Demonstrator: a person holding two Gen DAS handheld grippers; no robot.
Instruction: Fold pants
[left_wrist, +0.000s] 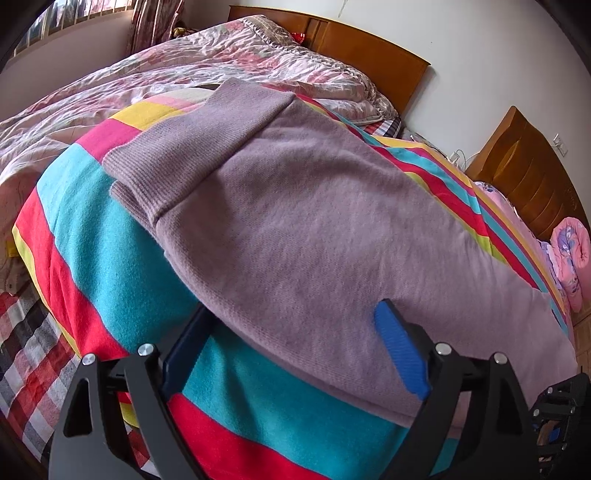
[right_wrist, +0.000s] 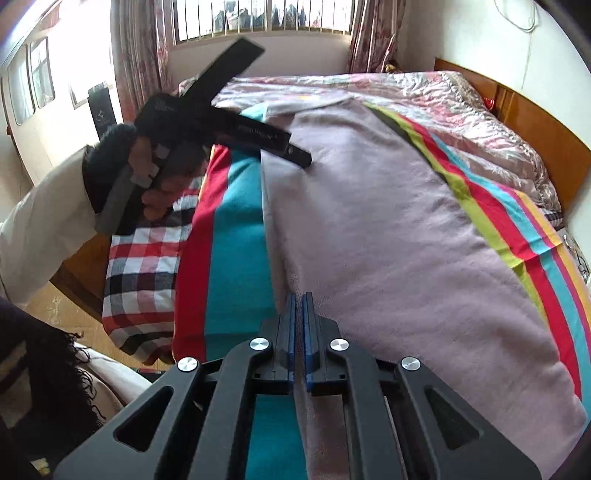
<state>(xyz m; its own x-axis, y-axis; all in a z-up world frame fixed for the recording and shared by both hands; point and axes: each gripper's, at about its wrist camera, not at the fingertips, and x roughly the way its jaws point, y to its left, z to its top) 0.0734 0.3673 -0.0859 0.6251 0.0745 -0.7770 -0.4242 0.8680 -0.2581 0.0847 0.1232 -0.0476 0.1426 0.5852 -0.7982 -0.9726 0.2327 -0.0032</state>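
The mauve knitted pants (left_wrist: 314, 221) with ribbed cuffs lie folded lengthwise on a striped fleece blanket (left_wrist: 122, 258) of red, turquoise, yellow and pink, spread over the bed. The left gripper (left_wrist: 291, 332) stands released, its blue-padded fingers (left_wrist: 400, 354) wide apart: one finger rests on top of the fabric's near edge, the other sits beside and below that edge, against the blanket. The ribbed cuffs lie ahead of it, toward the far left. The right gripper (right_wrist: 299, 306) is clenched on the near edge of the pants (right_wrist: 388, 240), a thin fold of the mauve cloth caught between its blue pads, the garment stretching ahead and to its right. A pink floral quilt (left_wrist: 184, 70) lies beyond the blanket.
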